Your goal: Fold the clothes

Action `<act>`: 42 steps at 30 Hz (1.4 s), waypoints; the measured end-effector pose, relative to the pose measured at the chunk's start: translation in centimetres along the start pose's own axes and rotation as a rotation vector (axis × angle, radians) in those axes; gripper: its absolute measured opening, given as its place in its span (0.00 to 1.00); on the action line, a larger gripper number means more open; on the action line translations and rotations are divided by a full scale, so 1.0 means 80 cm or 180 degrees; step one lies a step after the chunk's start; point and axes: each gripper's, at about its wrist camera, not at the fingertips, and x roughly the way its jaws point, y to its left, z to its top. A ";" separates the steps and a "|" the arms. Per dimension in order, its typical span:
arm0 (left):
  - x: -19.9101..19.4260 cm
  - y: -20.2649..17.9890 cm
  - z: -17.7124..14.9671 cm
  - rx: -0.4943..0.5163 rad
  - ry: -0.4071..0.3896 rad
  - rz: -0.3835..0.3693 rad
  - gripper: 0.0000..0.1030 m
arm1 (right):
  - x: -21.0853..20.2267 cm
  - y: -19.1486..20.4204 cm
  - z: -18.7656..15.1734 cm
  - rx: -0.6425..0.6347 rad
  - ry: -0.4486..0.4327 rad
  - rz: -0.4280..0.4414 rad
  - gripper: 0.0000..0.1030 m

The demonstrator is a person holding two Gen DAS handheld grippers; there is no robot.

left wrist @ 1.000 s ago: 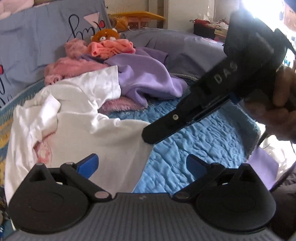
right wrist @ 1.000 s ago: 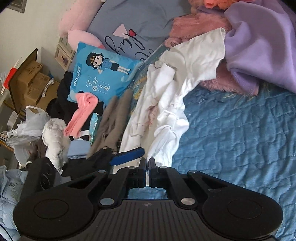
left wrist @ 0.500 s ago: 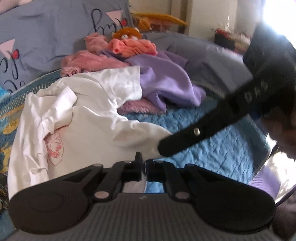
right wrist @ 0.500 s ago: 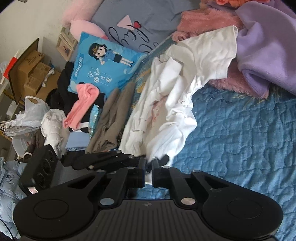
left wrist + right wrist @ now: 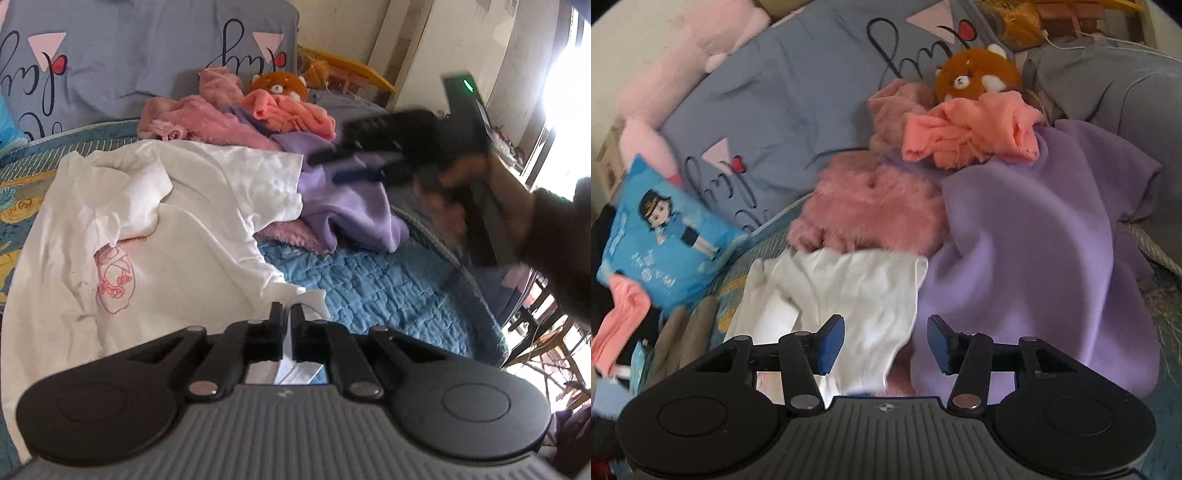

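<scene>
A crumpled white T-shirt (image 5: 177, 236) with a pink print lies on the blue quilt (image 5: 376, 291). My left gripper (image 5: 285, 314) is shut on the white T-shirt's near hem. My right gripper (image 5: 884, 341) is open and empty, hovering over the shirt's far end (image 5: 849, 295) beside a purple sweatshirt (image 5: 1034, 258). In the left wrist view the right gripper (image 5: 354, 162) appears blurred, above the purple sweatshirt (image 5: 351, 199).
Pink fluffy clothes (image 5: 871, 210), a coral garment (image 5: 967, 136) and a brown plush toy (image 5: 975, 74) are piled at the back. A grey-blue pillow (image 5: 783, 103) and a blue cartoon cushion (image 5: 661, 236) lie at the left. The bed edge (image 5: 491, 325) is at the right.
My left gripper closed on the shirt's near hem. My right gripper let go of the hem, opened, and moved up toward the shirt's far end by the purple sweatshirt.
</scene>
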 end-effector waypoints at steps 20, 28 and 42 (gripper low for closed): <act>0.000 -0.045 -0.013 0.0499 0.0025 0.0437 1.00 | -0.089 -0.024 -0.108 -0.0450 0.0565 0.0274 0.51; 0.003 -0.026 -0.016 0.0114 0.0344 0.0560 1.00 | -0.079 0.036 -0.173 -0.2161 0.0903 0.0324 0.51; 0.050 -0.014 -0.020 0.0109 0.1200 0.1208 1.00 | -0.068 0.045 -0.179 -0.2056 0.0918 0.0271 0.51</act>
